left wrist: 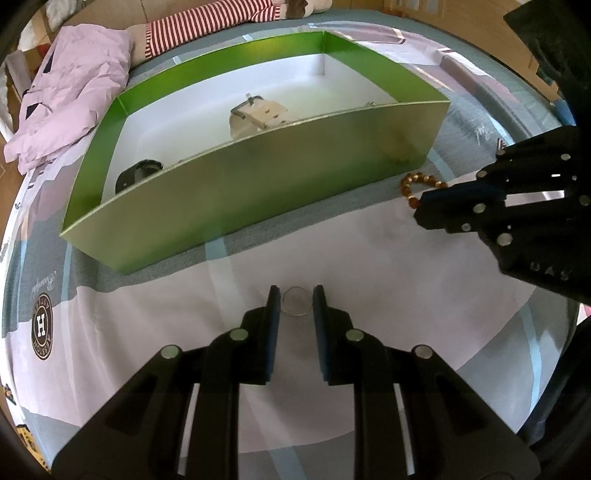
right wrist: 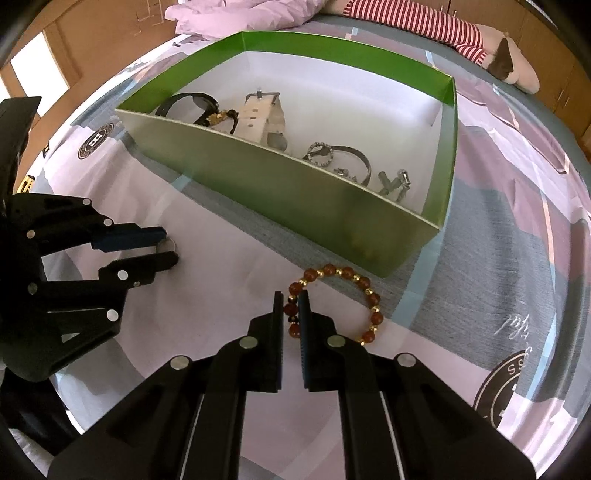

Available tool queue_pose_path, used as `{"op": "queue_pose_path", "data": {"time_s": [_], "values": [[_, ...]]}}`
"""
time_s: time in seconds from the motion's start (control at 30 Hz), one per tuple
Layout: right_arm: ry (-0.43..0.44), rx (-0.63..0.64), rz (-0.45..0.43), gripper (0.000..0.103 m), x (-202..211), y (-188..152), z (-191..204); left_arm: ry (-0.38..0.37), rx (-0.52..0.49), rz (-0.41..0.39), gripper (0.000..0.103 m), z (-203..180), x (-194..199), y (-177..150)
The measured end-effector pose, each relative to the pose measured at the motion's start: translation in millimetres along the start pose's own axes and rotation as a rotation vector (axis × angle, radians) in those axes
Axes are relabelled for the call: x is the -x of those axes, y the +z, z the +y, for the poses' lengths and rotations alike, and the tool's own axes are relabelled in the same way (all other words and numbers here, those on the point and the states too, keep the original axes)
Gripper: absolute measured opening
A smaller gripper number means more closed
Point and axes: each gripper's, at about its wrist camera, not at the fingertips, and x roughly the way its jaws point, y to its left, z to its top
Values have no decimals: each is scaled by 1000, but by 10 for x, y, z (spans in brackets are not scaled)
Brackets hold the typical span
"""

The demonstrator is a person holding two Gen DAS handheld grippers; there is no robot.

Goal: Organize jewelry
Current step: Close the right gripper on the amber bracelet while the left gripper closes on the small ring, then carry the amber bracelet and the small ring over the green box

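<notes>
A green box (left wrist: 258, 177) with a white inside stands on the bedspread and also shows in the right wrist view (right wrist: 295, 192). It holds a beige strap (right wrist: 262, 118), a black band (right wrist: 184, 101) and silver pieces (right wrist: 343, 158). My left gripper (left wrist: 295, 299) straddles a small clear ring (left wrist: 295, 301) lying on the cloth, its fingers close beside it. My right gripper (right wrist: 290, 306) is shut on one side of a brown-and-gold bead bracelet (right wrist: 373, 295), which lies just in front of the box.
A lilac garment (left wrist: 74, 92) and a red-striped soft toy (left wrist: 207, 26) lie behind the box. The bedspread (left wrist: 369, 258) is patterned in lilac, grey and blue with round logos (left wrist: 42, 326).
</notes>
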Motion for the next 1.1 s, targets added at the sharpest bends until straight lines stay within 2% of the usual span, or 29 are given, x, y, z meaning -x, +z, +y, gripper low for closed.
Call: {"op": "queue_pose_path", "data": {"time_s": [0.37,0.57,0.83,1.1], "values": [[10,12,12,7,-63,37,85,-4,-1,1,17,23,14,-11],[26,0,-16,7,26,58,81,0,17,-55,17,68,230,77],[64,-31,-152,7,466,194,73,22,47,-159,17,156,587,240],[154,-41,-303,7,818,336,117,42,92,-200,17,307,721,330]]}}
